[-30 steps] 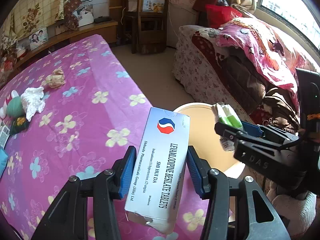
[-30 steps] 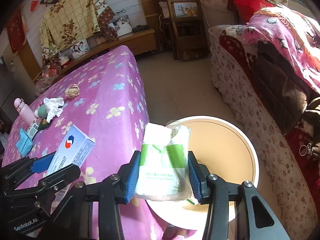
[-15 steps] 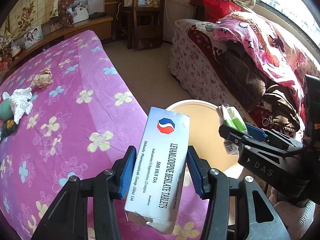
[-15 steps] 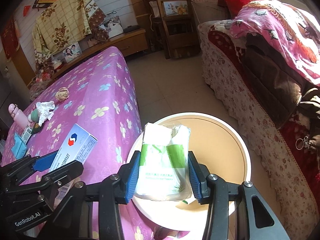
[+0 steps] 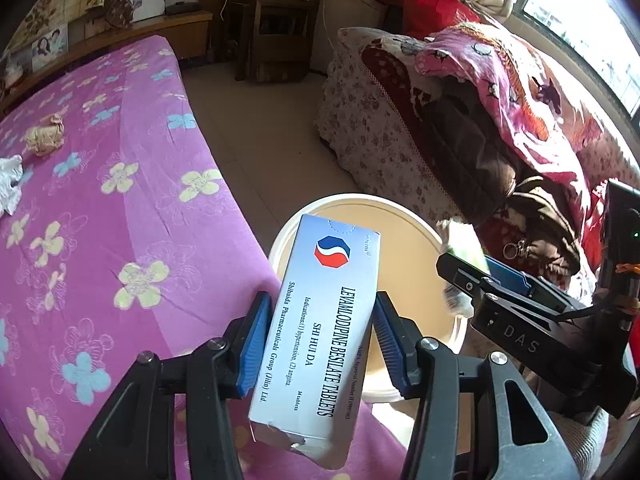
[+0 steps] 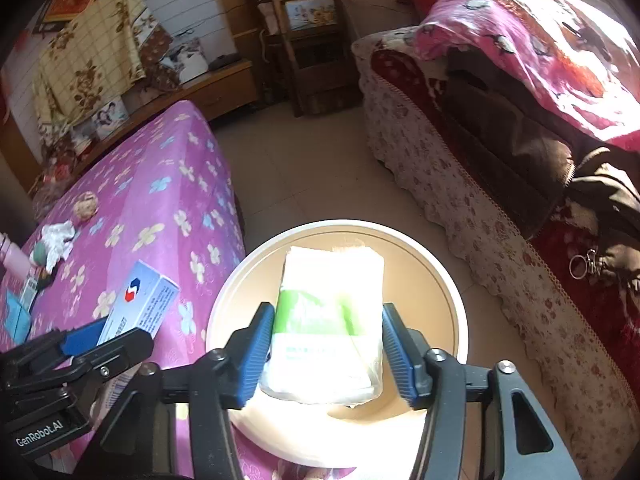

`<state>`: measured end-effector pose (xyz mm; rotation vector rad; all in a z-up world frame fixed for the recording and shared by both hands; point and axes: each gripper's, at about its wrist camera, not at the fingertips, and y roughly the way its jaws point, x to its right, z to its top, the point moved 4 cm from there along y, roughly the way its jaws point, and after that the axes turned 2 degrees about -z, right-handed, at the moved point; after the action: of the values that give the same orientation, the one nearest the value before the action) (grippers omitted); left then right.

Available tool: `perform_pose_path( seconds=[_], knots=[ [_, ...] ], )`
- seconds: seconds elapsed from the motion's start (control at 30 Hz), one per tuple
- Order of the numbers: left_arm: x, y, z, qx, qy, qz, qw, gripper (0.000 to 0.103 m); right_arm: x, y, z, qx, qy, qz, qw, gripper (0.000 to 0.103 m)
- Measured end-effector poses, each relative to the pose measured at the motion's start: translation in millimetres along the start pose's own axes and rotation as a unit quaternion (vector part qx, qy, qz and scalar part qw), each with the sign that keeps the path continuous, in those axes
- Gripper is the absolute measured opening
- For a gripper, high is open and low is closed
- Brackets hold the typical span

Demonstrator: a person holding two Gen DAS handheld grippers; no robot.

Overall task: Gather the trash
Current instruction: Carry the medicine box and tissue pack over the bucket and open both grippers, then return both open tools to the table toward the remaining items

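My left gripper (image 5: 320, 300) is shut on a white-and-blue tablet box (image 5: 320, 332), held upright over the near rim of a round cream trash bin (image 5: 360, 198). To its right, my right gripper (image 6: 328, 316) hangs over the bin (image 6: 452, 292) with its jaws opening. A green-and-white tissue pack (image 6: 328, 280) lies between its blue pads, blurred and loose, above the bin's inside. In the left wrist view the right gripper (image 5: 468, 268) shows from the side with the blurred pack (image 5: 460, 240). The box (image 6: 148, 300) and the left gripper (image 6: 100, 332) appear at the lower left of the right wrist view.
A bed with a purple flowered cover (image 5: 100, 200) lies to the left of the bin, bearing a crumpled brown wad (image 5: 44, 136) and white crumpled tissue (image 5: 8, 188). A floral-covered sofa (image 5: 380, 128) stands on the right, a wooden chair (image 5: 276, 20) beyond the tiled floor.
Both grippers have moved forward and lower over the bin. The right jaws have spread and the tissue pack between them now looks blurred and loose. The left grip is unchanged.
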<state>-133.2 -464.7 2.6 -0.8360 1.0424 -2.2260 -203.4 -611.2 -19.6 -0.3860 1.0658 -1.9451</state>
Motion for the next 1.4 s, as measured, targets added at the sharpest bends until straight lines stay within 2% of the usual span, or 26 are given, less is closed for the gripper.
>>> perform_pose_path(
  seconds=[0.03, 0.3, 0.4, 0.63, 1.03, 1.4],
  knots=[
    [0, 1, 0, -0.001, -0.002, -0.005, 1.0000, 0.053, 3, 0, 1, 0.000, 0.007, -0.002, 1.000, 0.074],
    [-4, 5, -2, -0.007, -0.015, -0.035, 0.9993, 0.058, 5, -2, 3, 0.003, 0.025, 0.006, 1.000, 0.074],
    [-6, 3, -3, -0.005, -0.014, -0.030, 0.9994, 0.058, 4, -1, 2, 0.002, 0.024, 0.005, 1.000, 0.074],
    [-17, -5, -7, 0.002, -0.009, 0.004, 0.9999, 0.058, -4, 1, -1, -0.008, 0.013, 0.016, 1.000, 0.074],
    [-48, -33, -16, 0.026, -0.011, 0.054, 0.9982, 0.058, -34, -11, -1, 0.012, -0.023, 0.040, 0.999, 0.074],
    [-105, -76, -35, 0.054, -0.037, 0.103, 0.9926, 0.058, -116, -20, -19, 0.012, -0.099, 0.084, 0.991, 0.074]
  ],
)
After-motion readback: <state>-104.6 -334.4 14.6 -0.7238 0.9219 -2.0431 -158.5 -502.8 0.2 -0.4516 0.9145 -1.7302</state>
